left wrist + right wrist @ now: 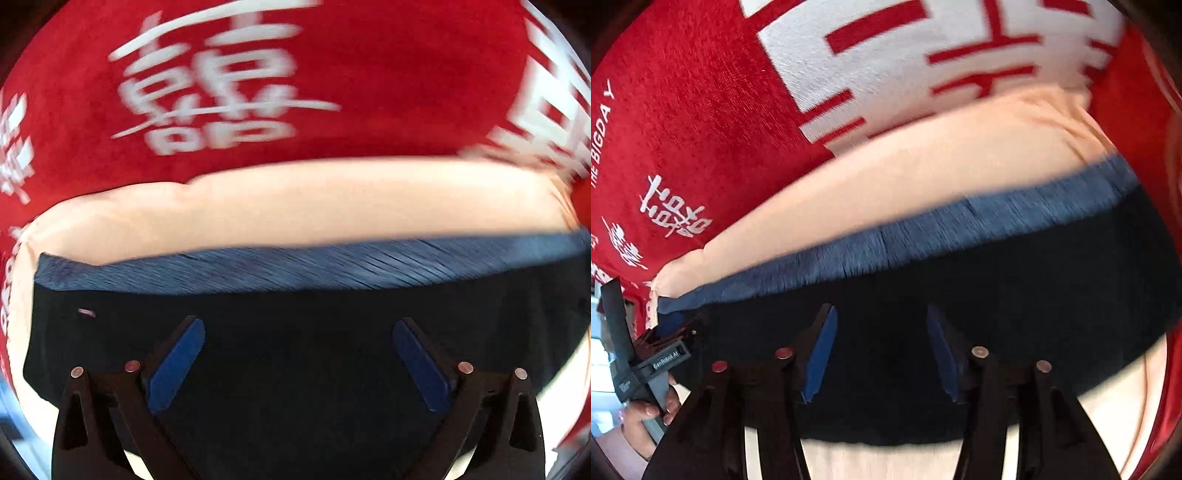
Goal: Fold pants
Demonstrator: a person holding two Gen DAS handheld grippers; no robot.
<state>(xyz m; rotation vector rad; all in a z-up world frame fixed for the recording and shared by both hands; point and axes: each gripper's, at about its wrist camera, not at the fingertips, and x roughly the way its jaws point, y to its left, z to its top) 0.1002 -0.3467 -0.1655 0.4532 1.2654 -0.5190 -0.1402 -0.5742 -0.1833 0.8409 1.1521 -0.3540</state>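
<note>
Risk assessment. The dark pants lie on a peach cloth, which itself sits on a red blanket with white characters. With three soft layers stacked, the likeliest fault is a finger catching the peach cloth along with the pants, so that both lift or the fold drags askew. A second risk is that the blue ribbed waistband bunches if one side is gripped and the other is not. Both views are blurred, which suggests motion; a closure made on the move may miss the fabric edge.

Left gripper: the jaws stand wide apart, blue pads splayed outward. It hovers over the dark body of the pants, just short of the waistband. Nothing lies between the pads. Whether the tips touch the cloth cannot be told. In the right wrist view its housing appears at the left end of the waistband, held by the person's hand.

Right gripper: the jaws are open, though less widely than the left. It holds nothing and is placed over the dark fabric near the middle of the pants, with the waistband running just beyond. Contact cannot be confirmed.
</note>
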